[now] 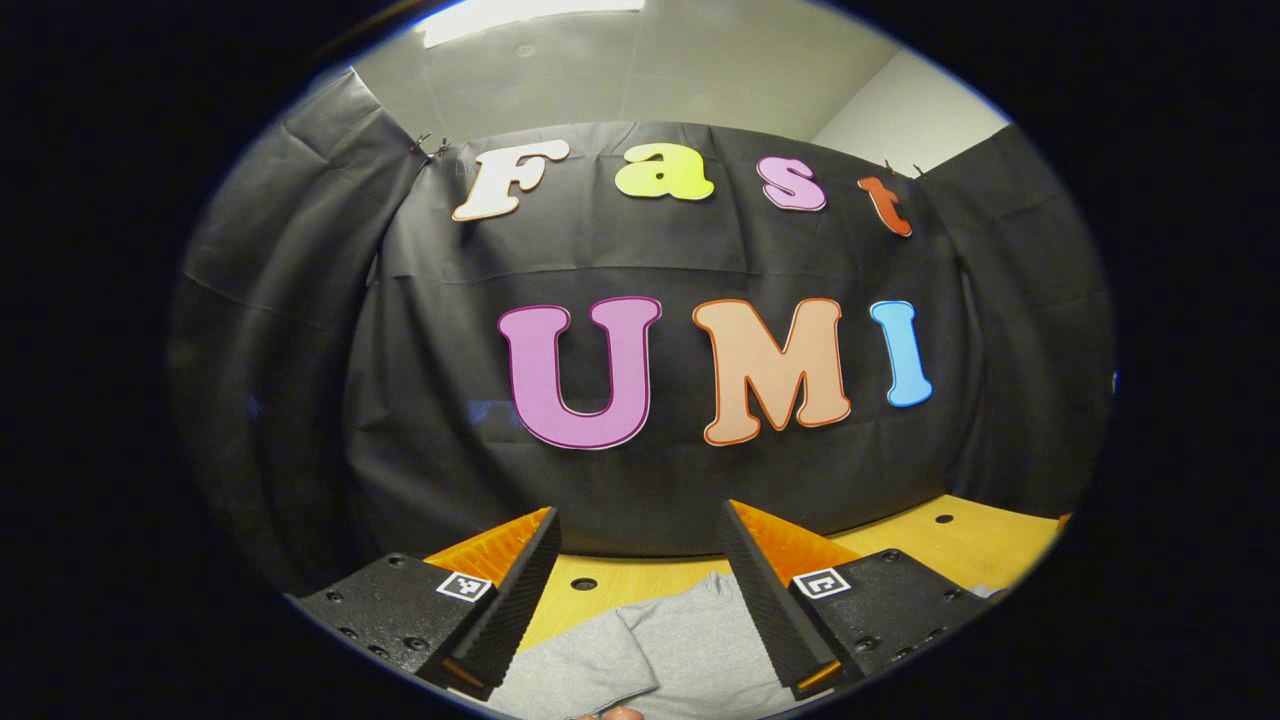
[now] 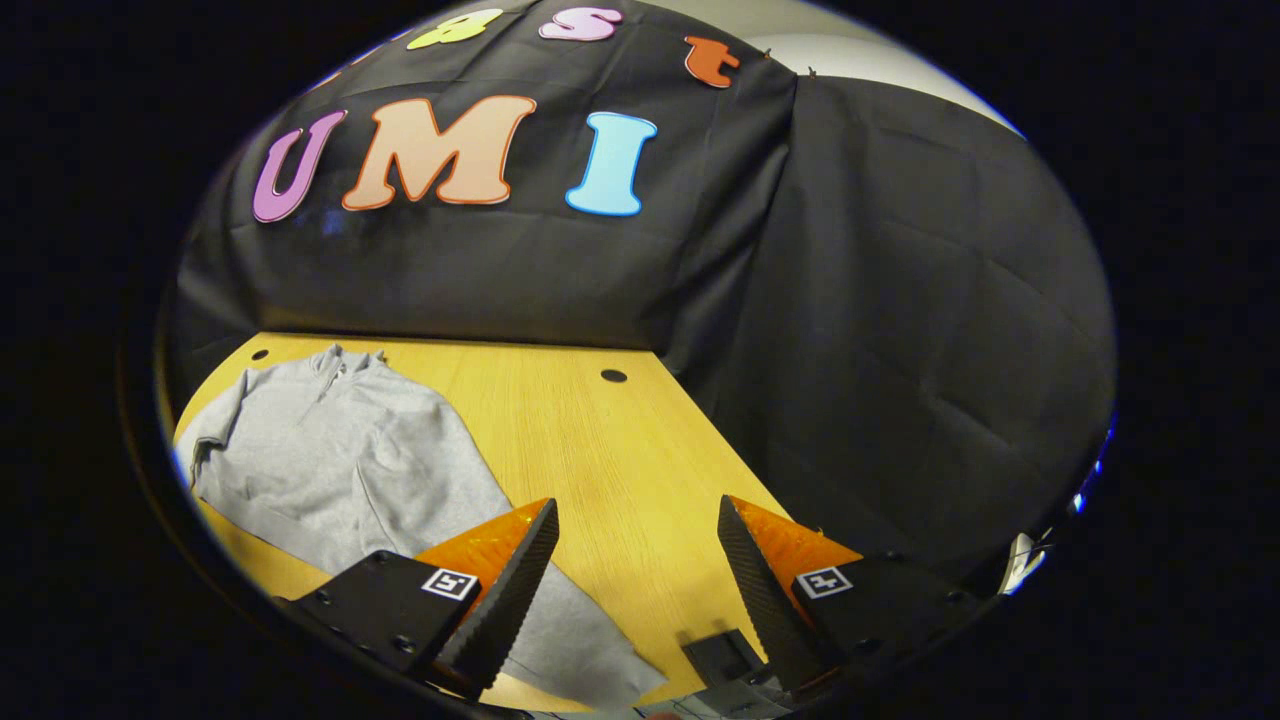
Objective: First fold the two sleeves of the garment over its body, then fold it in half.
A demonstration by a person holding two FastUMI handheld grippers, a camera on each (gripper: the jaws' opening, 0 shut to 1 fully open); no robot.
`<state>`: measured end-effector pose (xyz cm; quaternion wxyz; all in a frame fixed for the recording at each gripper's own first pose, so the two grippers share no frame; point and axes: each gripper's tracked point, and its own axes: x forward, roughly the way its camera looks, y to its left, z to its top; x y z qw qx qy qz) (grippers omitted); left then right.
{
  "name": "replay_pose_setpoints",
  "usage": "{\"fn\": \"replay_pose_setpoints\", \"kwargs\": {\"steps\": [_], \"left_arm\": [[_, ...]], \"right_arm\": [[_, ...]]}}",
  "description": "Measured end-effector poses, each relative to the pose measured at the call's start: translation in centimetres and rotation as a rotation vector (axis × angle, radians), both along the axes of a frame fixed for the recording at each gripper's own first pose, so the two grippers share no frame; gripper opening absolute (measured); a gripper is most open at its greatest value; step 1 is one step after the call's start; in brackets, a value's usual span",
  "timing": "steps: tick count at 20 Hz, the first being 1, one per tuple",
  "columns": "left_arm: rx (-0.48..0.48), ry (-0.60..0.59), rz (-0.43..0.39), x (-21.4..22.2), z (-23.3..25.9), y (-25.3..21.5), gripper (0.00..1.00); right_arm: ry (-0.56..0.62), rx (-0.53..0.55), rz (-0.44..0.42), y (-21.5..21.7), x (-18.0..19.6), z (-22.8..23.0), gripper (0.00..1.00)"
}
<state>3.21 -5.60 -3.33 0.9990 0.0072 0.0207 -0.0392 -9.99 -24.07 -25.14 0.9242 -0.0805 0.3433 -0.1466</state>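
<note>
- A grey long-sleeved garment (image 2: pixel 340 450) lies spread flat on the wooden table (image 2: pixel 620 450), collar toward the booth's black cloth wall (image 2: pixel 900 300), with one sleeve (image 2: pixel 560 620) trailing away from the collar toward the table's near edge.
- That sleeve runs just beside the right gripper (image 2: pixel 635 590), which hovers above the bare tabletop next to the garment, jaws spread wide and grasping nothing.
- In the left gripper view, the left gripper (image 1: pixel 635 600) hangs above the garment's grey fabric (image 1: pixel 660 650), also released and empty, its camera looking mostly at the wall beyond.
- Neither sleeve appears folded over the garment's body, so the first sleeve fold looks like the step in hand.
- To do it well, the right gripper would probably best drop onto the sleeve near its cuff, pinch only the top layer, and carry it across the garment's body.
- A small dark object (image 2: pixel 725 660) lies on the table beside the sleeve end; its identity is unclear.
</note>
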Motion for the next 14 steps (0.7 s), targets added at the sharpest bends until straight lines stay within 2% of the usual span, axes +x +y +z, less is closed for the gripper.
{"fn": "replay_pose_setpoints", "kwargs": {"steps": [6, 14], "left_arm": [[0.006, 0.009, -0.005, 0.3, -0.5, -0.6, 0.93], [0.027, 0.039, -0.015, 0.6, -1.3, -1.9, 0.93]], "right_arm": [[0.161, 0.083, -0.049, -0.3, -5.1, -5.9, 1.0], [0.308, 0.191, -0.124, -0.1, -10.2, -11.6, 1.0]]}}
